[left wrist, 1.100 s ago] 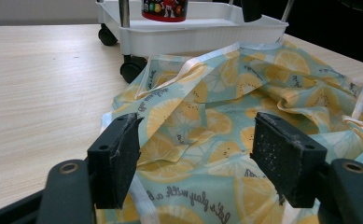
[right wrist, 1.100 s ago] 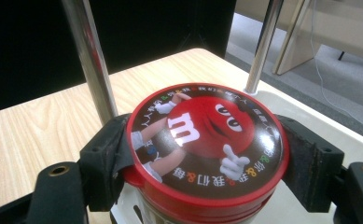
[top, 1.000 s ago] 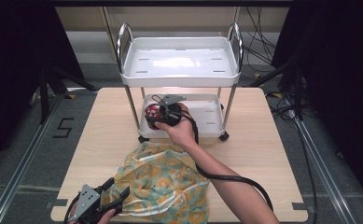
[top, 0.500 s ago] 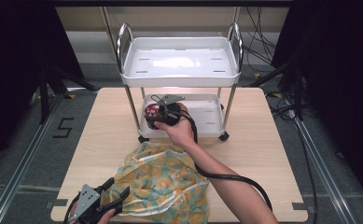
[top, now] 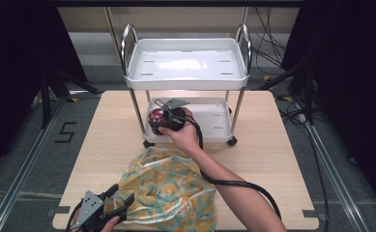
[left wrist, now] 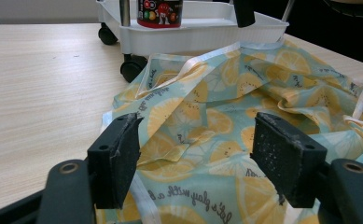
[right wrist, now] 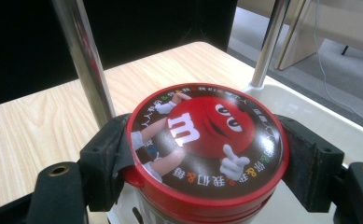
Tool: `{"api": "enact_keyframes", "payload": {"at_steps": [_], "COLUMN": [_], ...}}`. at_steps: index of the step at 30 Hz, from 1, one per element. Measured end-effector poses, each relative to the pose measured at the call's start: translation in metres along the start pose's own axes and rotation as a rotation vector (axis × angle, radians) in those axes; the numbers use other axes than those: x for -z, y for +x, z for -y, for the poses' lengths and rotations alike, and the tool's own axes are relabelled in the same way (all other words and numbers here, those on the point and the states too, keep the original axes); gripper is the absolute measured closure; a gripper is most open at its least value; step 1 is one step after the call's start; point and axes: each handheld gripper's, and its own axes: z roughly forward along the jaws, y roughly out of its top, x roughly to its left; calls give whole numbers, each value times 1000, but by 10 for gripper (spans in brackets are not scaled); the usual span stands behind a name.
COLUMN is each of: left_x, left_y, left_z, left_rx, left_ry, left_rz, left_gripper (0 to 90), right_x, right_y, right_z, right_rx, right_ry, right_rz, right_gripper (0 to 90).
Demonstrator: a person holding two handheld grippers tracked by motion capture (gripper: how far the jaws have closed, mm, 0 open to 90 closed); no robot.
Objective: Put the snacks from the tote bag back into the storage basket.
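Right tongs (right wrist: 207, 154): pads pinch the red lid rim of the candy jar (right wrist: 206, 140), one pad each side; grip looks square.
Jar location: on lower tray (top: 214, 121) of the white cart (top: 188, 65), left-front corner, just beside the chrome post (right wrist: 83, 60). In left gripper view jar (left wrist: 159, 11) stands upright, base on tray floor.
Left tongs (left wrist: 202, 158): spread wide, nothing between pads; hover low over lemon-print cloth (left wrist: 244, 116) at near edge of surface (top: 108, 145).
Change vs 1.0 s & 0.5 s ago: practically none. Right hand (top: 185, 137), jar, cloth (top: 168, 191), left tongs (top: 108, 208) all in same spots, same pose.
Meaning: motion paused w/ jar seated & tongs not let go. My read: placement onto lower tray is done or nearly; release is what's left.
Next (judgement): part the pads, back out w/o clipping post or tray rim.
Risk: jar sits near tray edge; a sideways tug on withdrawal could tip it.
Cloth: crumpled, far edge touching cart's front by the wheel (left wrist: 132, 70).
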Motion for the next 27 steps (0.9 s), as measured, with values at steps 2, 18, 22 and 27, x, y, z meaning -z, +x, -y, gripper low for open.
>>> {"api": "enact_keyframes", "payload": {"at_steps": [2,18,22,27], "left_x": [0,-2,-1,-2], "left_y": [0,1,1,1], "left_z": [0,1,1,1], "left_rx": [-1,2,1,1], "left_ry": [-4,-14,-13,-13], "left_rz": [2,16,17,16], "left_gripper": [313,313,313,313], "right_x": [-1,-5,-5,-5], "right_y": [0,3,3,5], "right_z": [0,2,3,4], "right_rx": [6,2,-7,-6], "right_ry": [-7,11,7,22], "right_rz": [0,-11,-9,-1], "right_gripper": [266,266,266,266]}}
